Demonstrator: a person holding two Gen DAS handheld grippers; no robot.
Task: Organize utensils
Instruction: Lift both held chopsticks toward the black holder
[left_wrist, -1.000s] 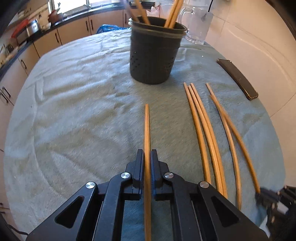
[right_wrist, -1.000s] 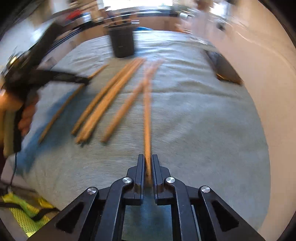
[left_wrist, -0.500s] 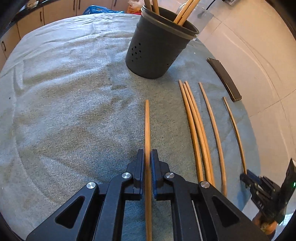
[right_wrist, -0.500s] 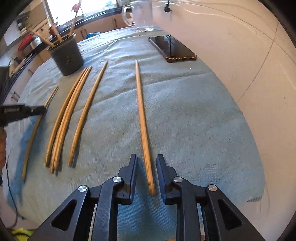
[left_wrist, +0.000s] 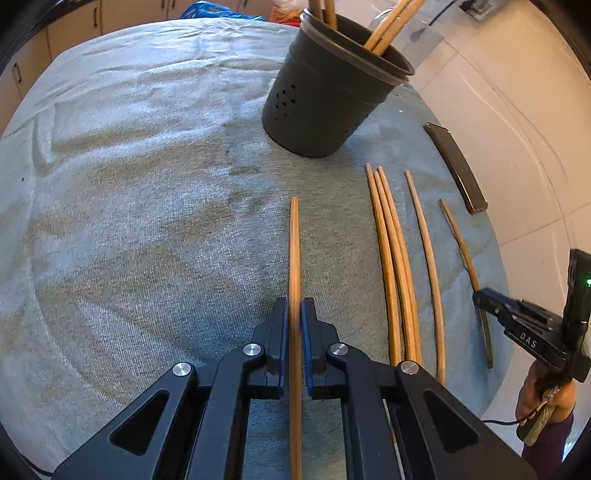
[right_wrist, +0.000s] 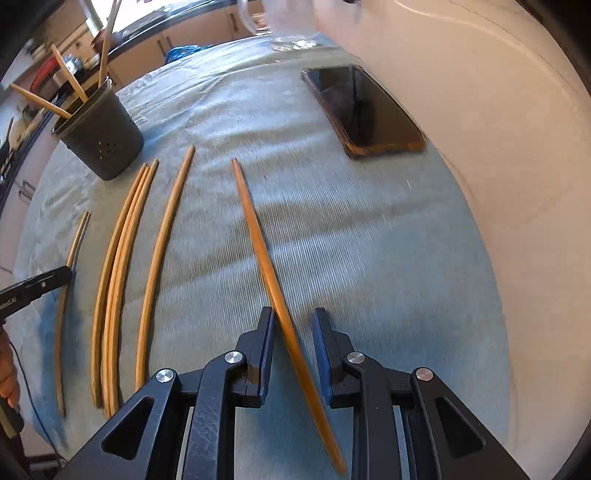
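My left gripper is shut on a wooden chopstick that points toward the dark grey holder. Several chopsticks stand in that holder. My right gripper is open, and a loose chopstick lies slanted on the cloth between its fingers. Three chopsticks lie bundled on the cloth, with a single one beside them. In the right wrist view the left gripper's tip shows at the left edge with its chopstick. The holder stands at the far left there.
A dark phone lies on the grey-green cloth at the far right, near the table edge. A glass jug stands at the back. Kitchen cabinets run behind the table. A hand holds the right gripper at the table's right edge.
The right gripper opened and let go of its chopstick, which now lies apart from the others on the right. The left gripper, still gripping its chopstick, drew closer to the holder.
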